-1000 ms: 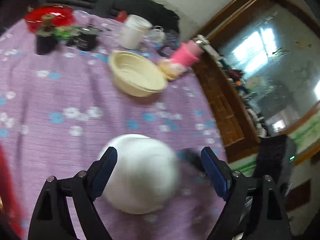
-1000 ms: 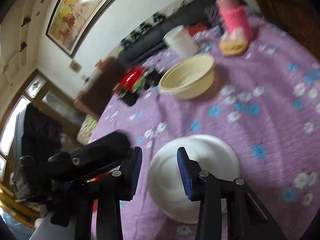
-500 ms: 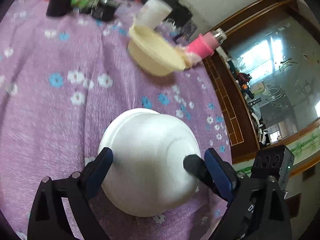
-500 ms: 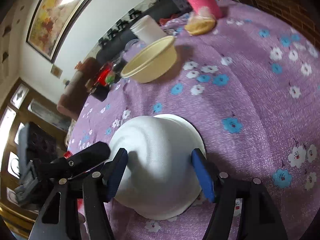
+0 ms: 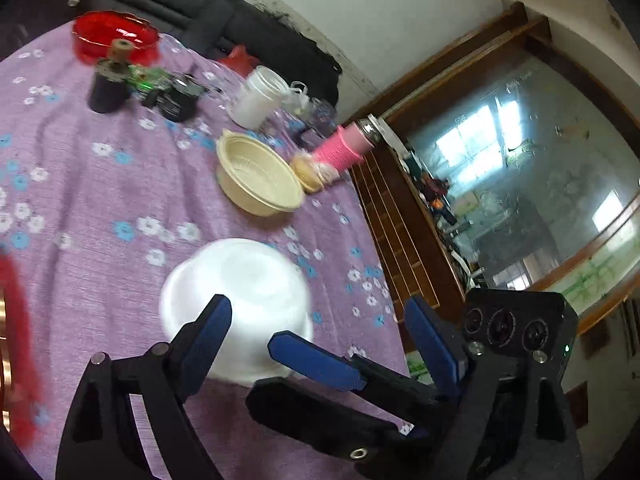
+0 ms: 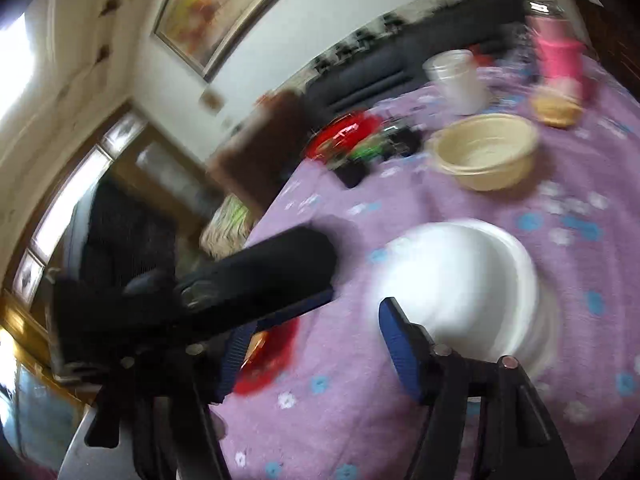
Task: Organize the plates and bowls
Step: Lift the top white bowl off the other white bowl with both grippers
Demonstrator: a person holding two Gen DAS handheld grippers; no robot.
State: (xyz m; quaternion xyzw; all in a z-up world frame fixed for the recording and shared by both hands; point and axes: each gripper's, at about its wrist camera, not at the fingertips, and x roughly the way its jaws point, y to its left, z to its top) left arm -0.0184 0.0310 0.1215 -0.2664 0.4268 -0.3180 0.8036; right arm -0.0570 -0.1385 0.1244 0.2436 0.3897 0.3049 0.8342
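Note:
A white bowl [image 5: 240, 296] lies upside down on the purple flowered tablecloth [image 5: 100, 200]. It also shows in the right wrist view [image 6: 460, 288], on what looks like a white plate, blurred. My left gripper [image 5: 316, 332] is open just behind and above the bowl, with nothing between its fingers. My right gripper [image 6: 312, 344] is open and empty, to the left of the bowl. Its blue fingers cross in front of the left gripper in the left wrist view. A cream bowl [image 5: 258, 178] stands upright farther back; it also shows in the right wrist view [image 6: 486, 152].
A red glass dish [image 5: 114, 38], a dark jar [image 5: 108, 88], a white jar [image 5: 258, 98] and a pink bottle [image 5: 344, 148] stand at the table's far side. A red plate [image 6: 268, 356] lies near the front left. The table edge [image 5: 384, 320] drops off at right.
Both grippers were around the white bowl half a second ago and have pulled back off it. The bowl stays upside down on the table. The right gripper has swung left.

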